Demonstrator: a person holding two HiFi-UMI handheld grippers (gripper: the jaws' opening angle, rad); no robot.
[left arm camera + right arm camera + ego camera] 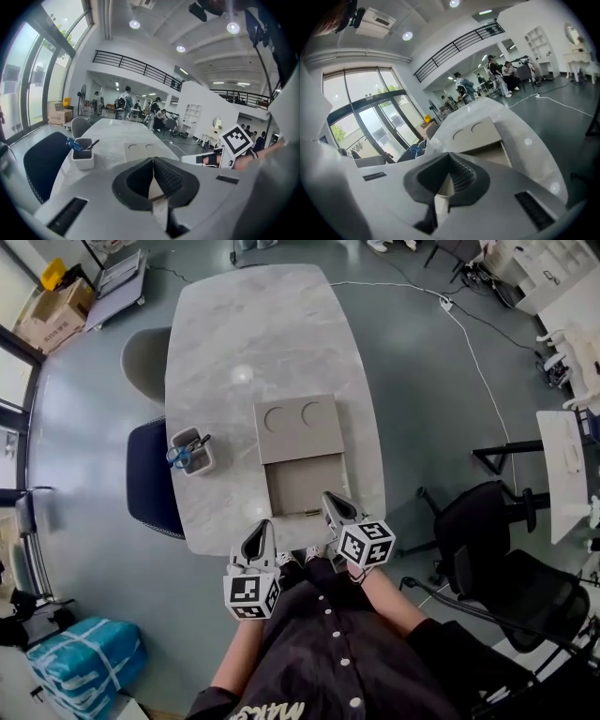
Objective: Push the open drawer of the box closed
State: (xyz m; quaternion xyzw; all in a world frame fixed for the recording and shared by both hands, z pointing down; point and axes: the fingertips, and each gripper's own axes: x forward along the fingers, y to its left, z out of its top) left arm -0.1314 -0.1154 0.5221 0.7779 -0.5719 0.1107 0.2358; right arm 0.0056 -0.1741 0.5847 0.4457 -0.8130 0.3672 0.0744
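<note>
1. The right hand-held gripper has its jaws pressed together. Nothing is between them.
2. The left hand-held gripper is pressed together too, and it holds nothing.
3. In the head view, the tip of the right hand-held gripper sits at the near right corner of the drawer. I cannot tell if it touches the drawer front.
4. The left hand-held gripper hangs over the near edge of the surface. It is a bit left of the drawer front and apart from it.
5. The drawer sticks out of the box toward the person. It is pulled far out and looks empty.
6. The drawer slides in a line straight away from the person. So I think the push must go forward, into the box.
7. The right one is nearer, so it looks best placed to push.
8. A push on one corner could turn the drawer crooked. I think the middle of the front is safer.
9. A cup with scissors stands left of the box, out of the way.
</note>
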